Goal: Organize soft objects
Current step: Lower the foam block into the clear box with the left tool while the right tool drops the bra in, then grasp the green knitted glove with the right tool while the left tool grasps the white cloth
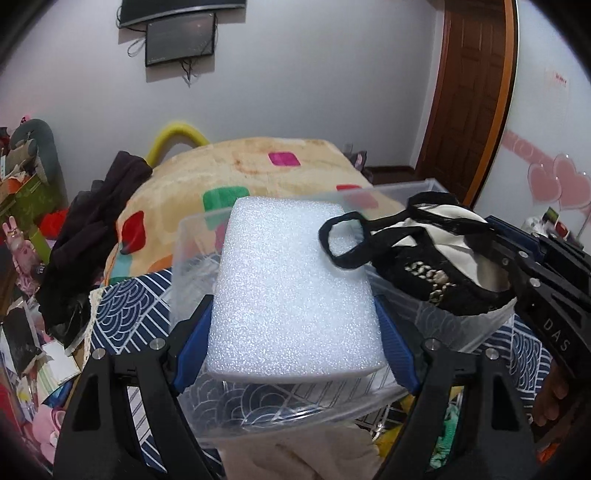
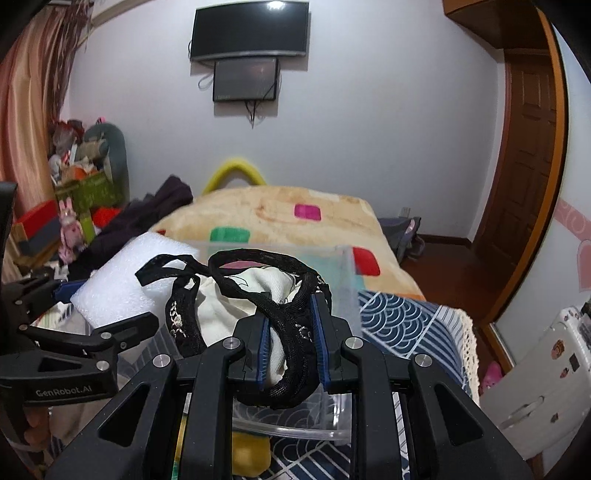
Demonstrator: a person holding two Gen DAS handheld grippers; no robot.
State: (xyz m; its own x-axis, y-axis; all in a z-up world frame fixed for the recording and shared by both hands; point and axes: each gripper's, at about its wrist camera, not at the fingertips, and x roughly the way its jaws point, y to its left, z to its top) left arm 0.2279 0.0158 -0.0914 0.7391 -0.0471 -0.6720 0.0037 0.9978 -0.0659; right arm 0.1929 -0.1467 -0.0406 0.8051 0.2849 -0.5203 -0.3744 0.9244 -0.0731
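left tool (image 1: 295, 332): clamped on foam (image 1: 291, 288), over bin (image 1: 199, 236) | right tool (image 2: 290, 332): clamped on lace garment (image 2: 258, 291), over bin's right end | risk: loose strap (image 1: 341, 240) lies on the foam, may snag or drag; the light bin may shift.

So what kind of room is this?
Most likely a bedroom: a bed under a patterned fleece blanket, a wall-mounted TV, and a wooden door.
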